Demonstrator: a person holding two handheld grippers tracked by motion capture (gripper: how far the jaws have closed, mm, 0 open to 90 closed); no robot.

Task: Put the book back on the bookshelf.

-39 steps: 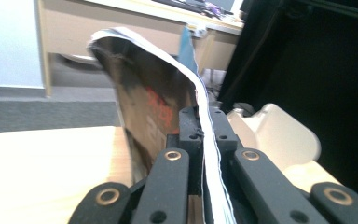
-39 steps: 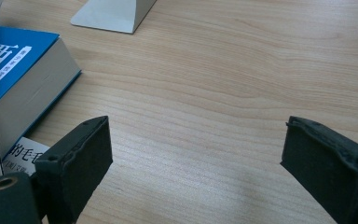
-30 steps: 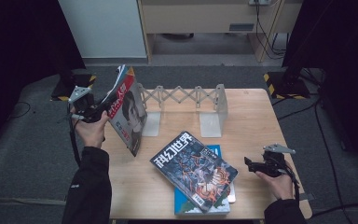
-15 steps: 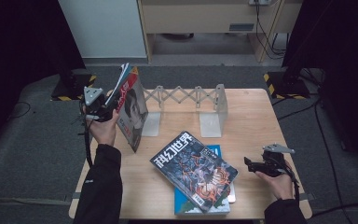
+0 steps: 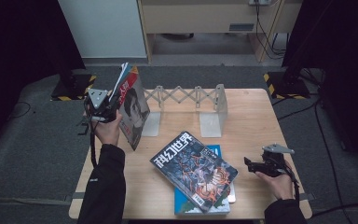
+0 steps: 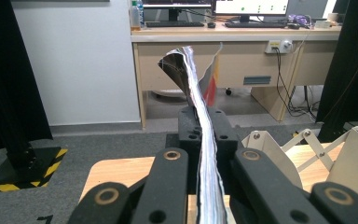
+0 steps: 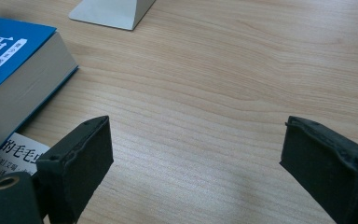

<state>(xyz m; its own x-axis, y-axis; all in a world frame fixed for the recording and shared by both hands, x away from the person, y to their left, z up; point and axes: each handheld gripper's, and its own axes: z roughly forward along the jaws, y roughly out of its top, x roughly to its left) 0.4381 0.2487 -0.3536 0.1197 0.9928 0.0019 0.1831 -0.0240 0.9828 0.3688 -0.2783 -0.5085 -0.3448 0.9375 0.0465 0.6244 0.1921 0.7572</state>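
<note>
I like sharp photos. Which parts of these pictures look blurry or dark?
High view: the table is lit, the floor and corners around it dark. Left gripper view: the magazine clamped in the jaws is smeared up close. Right gripper view: the near jaws look soft, the wood grain sharp.

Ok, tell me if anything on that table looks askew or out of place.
The magazine clamped in the left hand-held gripper leans tilted beside the expanding book rack, its pages fanning and curling at the top. Two more magazines lie crooked across a blue book.
</note>
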